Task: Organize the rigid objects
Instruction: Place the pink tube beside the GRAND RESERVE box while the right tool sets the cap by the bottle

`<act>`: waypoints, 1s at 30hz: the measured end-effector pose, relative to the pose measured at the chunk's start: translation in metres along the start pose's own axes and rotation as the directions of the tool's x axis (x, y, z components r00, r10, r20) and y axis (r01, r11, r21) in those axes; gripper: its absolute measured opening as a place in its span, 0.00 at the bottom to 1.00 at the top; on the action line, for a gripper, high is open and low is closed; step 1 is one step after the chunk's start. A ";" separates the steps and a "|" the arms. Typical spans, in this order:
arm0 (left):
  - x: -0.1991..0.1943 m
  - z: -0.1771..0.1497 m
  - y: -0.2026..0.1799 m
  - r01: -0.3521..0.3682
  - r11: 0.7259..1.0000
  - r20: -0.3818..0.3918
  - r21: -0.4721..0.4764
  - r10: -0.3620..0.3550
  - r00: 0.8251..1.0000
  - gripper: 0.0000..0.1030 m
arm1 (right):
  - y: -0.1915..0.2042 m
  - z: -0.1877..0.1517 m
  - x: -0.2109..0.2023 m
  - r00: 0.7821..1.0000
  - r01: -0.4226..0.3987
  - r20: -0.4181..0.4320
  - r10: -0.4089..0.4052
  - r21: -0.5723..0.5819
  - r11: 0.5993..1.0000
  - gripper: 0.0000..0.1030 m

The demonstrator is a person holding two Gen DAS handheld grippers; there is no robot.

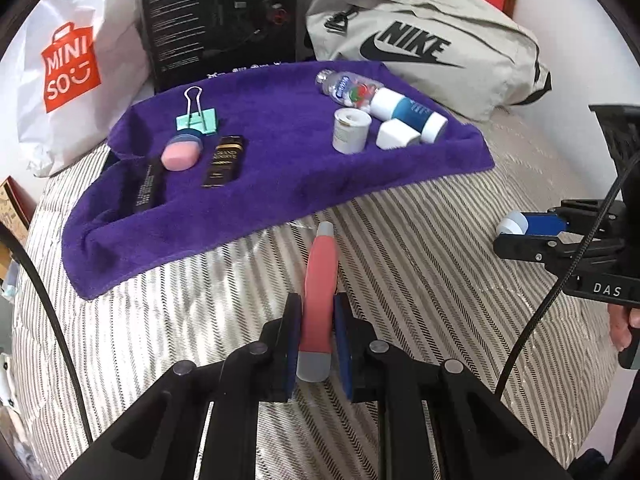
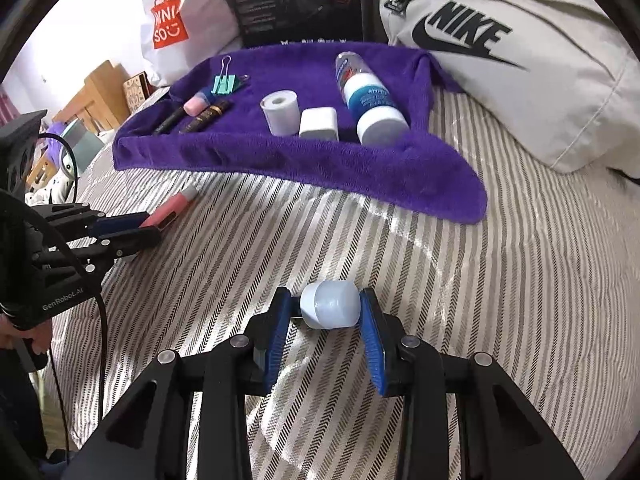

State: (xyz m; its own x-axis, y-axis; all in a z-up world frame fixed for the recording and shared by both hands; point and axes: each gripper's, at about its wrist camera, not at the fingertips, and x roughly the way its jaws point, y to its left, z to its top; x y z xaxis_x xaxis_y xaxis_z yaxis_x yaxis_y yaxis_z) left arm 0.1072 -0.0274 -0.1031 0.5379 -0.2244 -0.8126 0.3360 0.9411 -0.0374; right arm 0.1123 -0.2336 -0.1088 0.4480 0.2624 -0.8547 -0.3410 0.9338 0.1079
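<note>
1. The left gripper [image 1: 316, 332] is clamped on a pink tube [image 1: 319, 280] with grey ends, holding it near its lower end, so most of its length sticks out ahead over the striped bedspread [image 1: 440, 240], short of the purple towel [image 1: 280, 160].
2. The right gripper [image 2: 326, 312] grasps a small pale-blue cap [image 2: 331, 305] by its sides, also over the bedspread, well apart from the towel.
3. On the towel, one cluster holds a binder clip [image 1: 196, 118], a pink eraser [image 1: 181, 153] and a dark box [image 1: 224, 160]; the other holds a roll of tape [image 1: 351, 130], a white block [image 1: 397, 133] and two bottles [image 1: 408, 114].
4. Risk: the tube is held off-centre; I judge it could pivot or slip between the pads if swung quickly.
5. Risk: the cap is rounded and smooth, so a light pinch may let it squirt out and roll on the soft bed.
6. Risk: setting either item down among the crowded groups could knock the upright roll or start the bottles rolling.
7. Risk: the soft towel may tip anything placed upright.
</note>
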 end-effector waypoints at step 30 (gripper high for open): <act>-0.015 0.055 0.048 0.055 0.993 0.053 -0.104 -0.049 0.997 0.16 | 0.015 0.064 -0.016 0.992 -0.112 0.045 0.115 -0.052 0.992 0.34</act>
State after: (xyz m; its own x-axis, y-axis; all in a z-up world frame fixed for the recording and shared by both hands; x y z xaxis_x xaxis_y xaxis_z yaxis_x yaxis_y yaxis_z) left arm 0.1583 0.0069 -0.0609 0.5612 -0.2839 -0.7775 0.2826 0.9486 -0.1423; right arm 0.1532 -0.2076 -0.0611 0.4426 0.3786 -0.8129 -0.4318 0.8845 0.1768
